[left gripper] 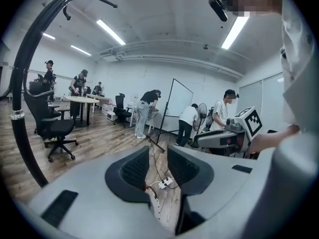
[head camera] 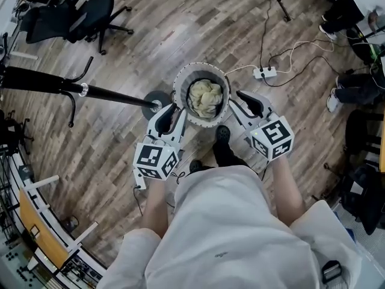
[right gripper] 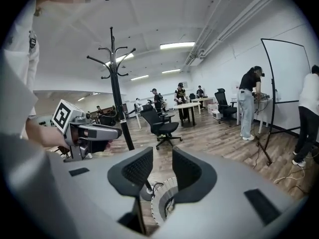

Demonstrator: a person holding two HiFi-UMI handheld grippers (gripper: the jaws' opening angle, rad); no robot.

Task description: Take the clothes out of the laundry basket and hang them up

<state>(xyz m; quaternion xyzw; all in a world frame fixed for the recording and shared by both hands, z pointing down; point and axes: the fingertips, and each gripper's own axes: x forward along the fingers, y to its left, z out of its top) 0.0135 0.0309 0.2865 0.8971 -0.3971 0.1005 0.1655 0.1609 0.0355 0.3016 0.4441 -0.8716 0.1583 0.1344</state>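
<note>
The task stands at its opening step, the reach for the first garment: nothing has been taken out yet. The laundry basket [head camera: 178, 93] stands on the wooden floor [head camera: 150, 35] right in front of the person's feet, and the clothes [head camera: 205, 98], a pale cream bundle, lie crumpled inside it, below the rim. The left gripper [head camera: 173, 114] hangs just beside the basket's left edge and the right gripper [head camera: 243, 106] just beside its right edge, so the two flank the basket without touching the cloth. In the left gripper view, the left gripper's fingers [left gripper: 133, 169] stand apart with only floor and a power strip [left gripper: 167, 183] showing through the gap. In the right gripper view, the right gripper's fingers [right gripper: 134, 171] are likewise parted and empty, with the basket's ribbed wall low in the gap between them. The next move, as I judge it, calls for tipping one gripper down into the basket's mouth, setting its parted fingers over a raised fold of the bundle and closing on it, then lifting the cloth clear of the rim. The black coat rack [head camera: 54, 84], whose base is just beside the basket on the person's left, looks the likely place to hang it.
</note>
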